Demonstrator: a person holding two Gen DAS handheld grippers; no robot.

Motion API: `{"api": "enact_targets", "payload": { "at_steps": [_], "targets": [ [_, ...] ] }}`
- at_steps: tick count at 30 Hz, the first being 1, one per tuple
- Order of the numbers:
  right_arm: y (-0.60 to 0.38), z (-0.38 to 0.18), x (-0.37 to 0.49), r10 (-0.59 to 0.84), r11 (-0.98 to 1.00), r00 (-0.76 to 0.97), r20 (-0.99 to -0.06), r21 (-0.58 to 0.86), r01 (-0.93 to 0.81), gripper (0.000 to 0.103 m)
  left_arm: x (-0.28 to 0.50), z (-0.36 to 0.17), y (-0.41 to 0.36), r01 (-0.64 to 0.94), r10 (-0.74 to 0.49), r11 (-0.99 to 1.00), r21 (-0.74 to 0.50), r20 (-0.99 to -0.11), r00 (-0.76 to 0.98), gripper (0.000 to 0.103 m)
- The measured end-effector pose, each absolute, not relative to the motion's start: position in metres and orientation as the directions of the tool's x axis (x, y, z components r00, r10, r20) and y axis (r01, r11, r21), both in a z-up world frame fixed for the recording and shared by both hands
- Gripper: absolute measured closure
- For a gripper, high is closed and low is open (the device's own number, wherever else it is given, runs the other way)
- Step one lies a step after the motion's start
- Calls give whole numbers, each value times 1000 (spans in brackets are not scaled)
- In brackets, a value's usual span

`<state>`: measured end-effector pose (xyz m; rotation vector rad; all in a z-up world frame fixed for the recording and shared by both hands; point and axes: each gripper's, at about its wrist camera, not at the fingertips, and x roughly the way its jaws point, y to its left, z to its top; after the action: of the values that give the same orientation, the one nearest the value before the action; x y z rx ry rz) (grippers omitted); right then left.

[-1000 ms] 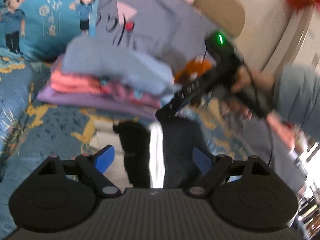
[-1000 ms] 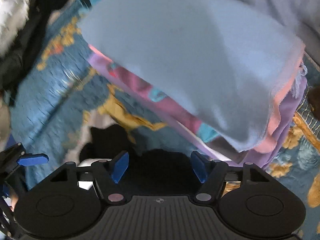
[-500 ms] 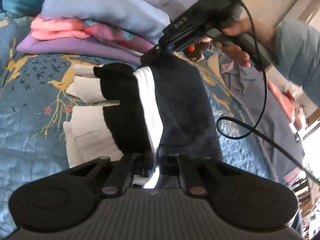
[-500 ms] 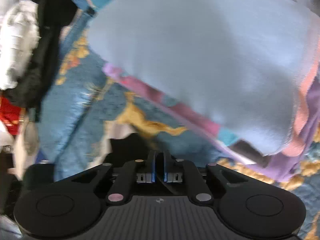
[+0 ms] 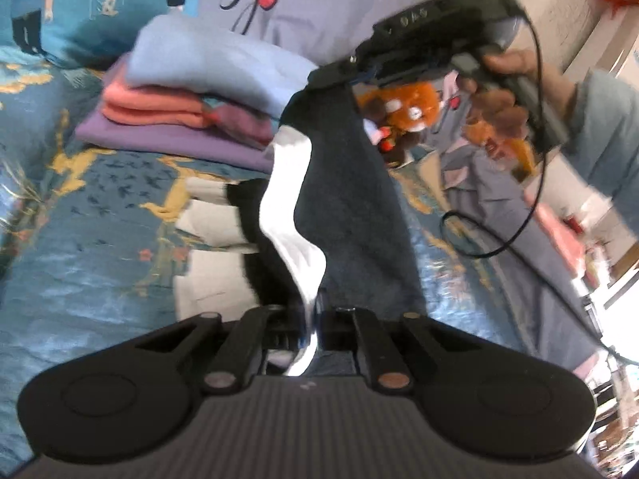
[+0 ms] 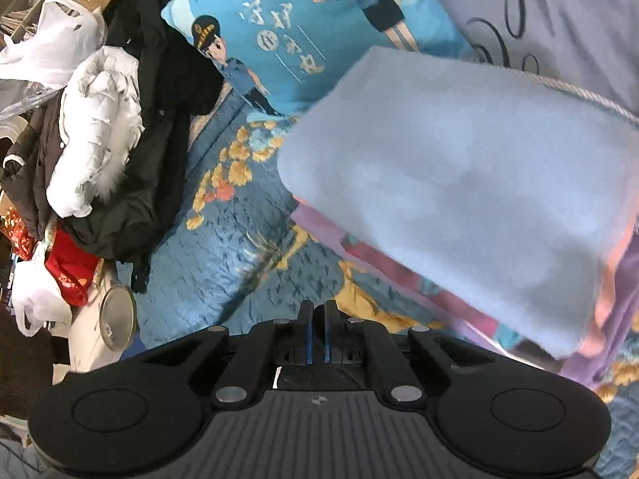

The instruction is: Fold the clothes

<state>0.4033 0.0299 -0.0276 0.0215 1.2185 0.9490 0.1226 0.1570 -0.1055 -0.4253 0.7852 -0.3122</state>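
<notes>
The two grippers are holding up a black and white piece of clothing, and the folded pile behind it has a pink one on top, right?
Not quite. The top of the folded pile is light blue; the pink layer lies under it, as the left wrist view shows. The rest is right: the left gripper and right gripper are holding up the black and white garment.

You face a bed (image 5: 92,239) under a blue, gold-patterned cover, a rough cream wall (image 5: 559,12) behind it, and daylight glaring at right.

A cartoon-print blue pillow (image 6: 319,36) lies far ahead of the claw on the blue patterned bedspread (image 6: 223,263). An orange plush toy (image 5: 407,113) sits ahead to the right. Dark coats (image 6: 155,127) are piled at the left.
</notes>
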Motion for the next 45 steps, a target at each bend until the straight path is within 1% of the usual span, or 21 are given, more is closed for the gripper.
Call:
{"api": "enact_targets", "payload": {
  "at_steps": [5, 7, 8, 9, 10, 11, 13, 17, 19, 20, 22, 24, 26, 29, 30, 32, 35, 38, 40, 41, 45],
  "targets": [
    [65, -38, 397, 616, 617, 20, -787, 467, -633, 98, 120, -109, 171, 22, -323, 910, -414, -677, 661, 97],
    [73, -43, 394, 606, 629, 52, -794, 438, -642, 92, 123, -115, 177, -22, -293, 917, -398, -712, 638, 94],
    [74, -43, 394, 603, 642, 84, -793, 421, -640, 82, 125, -119, 180, -43, -278, 921, -388, -730, 625, 85],
    [70, -42, 393, 606, 664, 129, -785, 410, -625, 62, 126, -120, 179, -60, -243, 934, -353, -747, 619, 77],
    [65, -39, 393, 610, 687, 178, -772, 404, -603, 54, 126, -121, 177, -75, -193, 951, -301, -762, 618, 57],
    [58, -34, 392, 621, 702, 222, -752, 407, -584, 46, 127, -121, 174, -90, -142, 965, -248, -775, 616, 44],
    [40, -20, 387, 655, 703, 287, -699, 424, -571, 44, 124, -117, 177, -124, -75, 973, -197, -769, 635, 41],
    [8, -1, 360, 655, 710, 337, -676, 398, -581, 18, 105, -94, 206, -250, 22, 929, -273, -633, 774, 40],
    [-13, -11, 338, 634, 737, 362, -683, 393, -549, 18, 90, -84, 220, -246, 13, 885, -395, -506, 863, 36],
    [-26, -20, 327, 633, 747, 368, -681, 410, -523, 18, 83, -80, 227, -226, 5, 857, -462, -433, 902, 29],
    [-49, -45, 311, 683, 718, 338, -648, 508, -477, 18, 86, -83, 233, -97, -151, 789, -606, -346, 926, 16],
    [-62, -78, 298, 704, 703, 314, -637, 566, -430, 23, 103, -96, 217, -22, -282, 744, -668, -344, 896, 14],
    [-64, -113, 292, 591, 801, 369, -717, 467, -375, 24, 123, -110, 197, 29, -395, 703, -711, -355, 847, 14],
    [-89, -162, 290, 545, 838, 440, -714, 478, -262, 30, 149, -136, 158, 16, -415, 781, -624, -499, 761, 22],
    [-99, -165, 285, 568, 820, 479, -669, 511, -259, 39, 152, -144, 142, 15, -381, 838, -545, -567, 730, 25],
    [-105, -163, 279, 569, 821, 493, -658, 488, -296, 42, 149, -146, 109, 86, -283, 942, -325, -625, 728, 26],
    [-105, -147, 267, 487, 873, 548, -680, 350, -341, 36, 145, -144, 80, 153, -199, 980, -127, -650, 733, 24],
    [-118, -131, 248, 413, 911, 648, -639, 283, -301, 35, 144, -143, 80, 142, -190, 982, -126, -662, 725, 23],
    [-133, -122, 235, 403, 914, 693, -597, 304, -270, 25, 146, -143, 88, 112, -173, 985, -134, -671, 721, 22],
    [-141, -122, 230, 422, 902, 700, -576, 347, -259, 15, 149, -142, 93, 87, -150, 988, -126, -675, 723, 21],
    [-167, -144, 224, 636, 703, 584, -503, 690, -172, 13, 143, -123, 109, -14, -66, 993, -118, -646, 760, 20]
  ]
}}
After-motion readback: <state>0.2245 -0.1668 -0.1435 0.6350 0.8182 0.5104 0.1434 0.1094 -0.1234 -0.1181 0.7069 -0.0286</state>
